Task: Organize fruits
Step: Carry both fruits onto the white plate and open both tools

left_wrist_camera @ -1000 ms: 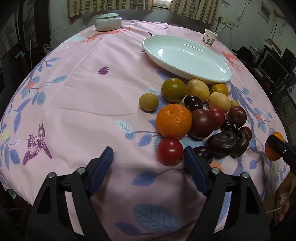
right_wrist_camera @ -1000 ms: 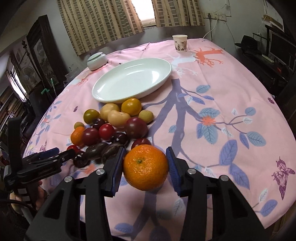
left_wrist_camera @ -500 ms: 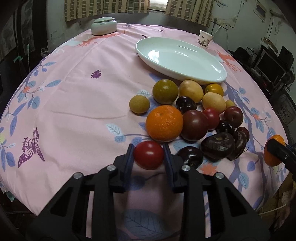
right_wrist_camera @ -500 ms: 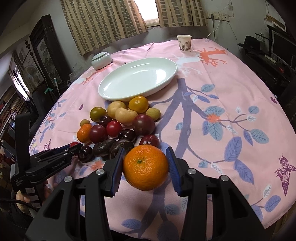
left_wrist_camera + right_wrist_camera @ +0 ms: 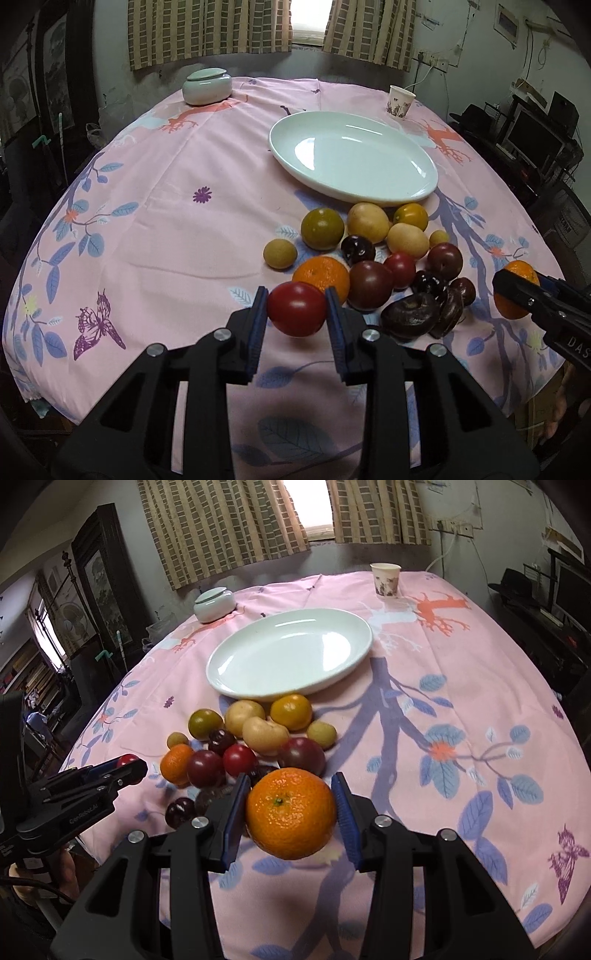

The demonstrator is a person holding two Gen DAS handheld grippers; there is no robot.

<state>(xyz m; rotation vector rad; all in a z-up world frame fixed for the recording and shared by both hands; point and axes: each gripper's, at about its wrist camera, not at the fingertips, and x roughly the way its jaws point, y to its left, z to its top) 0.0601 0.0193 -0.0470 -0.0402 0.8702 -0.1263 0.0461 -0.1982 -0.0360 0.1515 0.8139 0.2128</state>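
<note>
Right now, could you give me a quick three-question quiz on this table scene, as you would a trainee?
1. True or false: the white oval plate already holds fruit.
2. Which fruit sits between the left gripper fingers: A) red tomato, B) banana, C) grapes?
3. What does the right gripper hold?

Key: 1 false, it holds no fruit. 2 A. 3 an orange.
</note>
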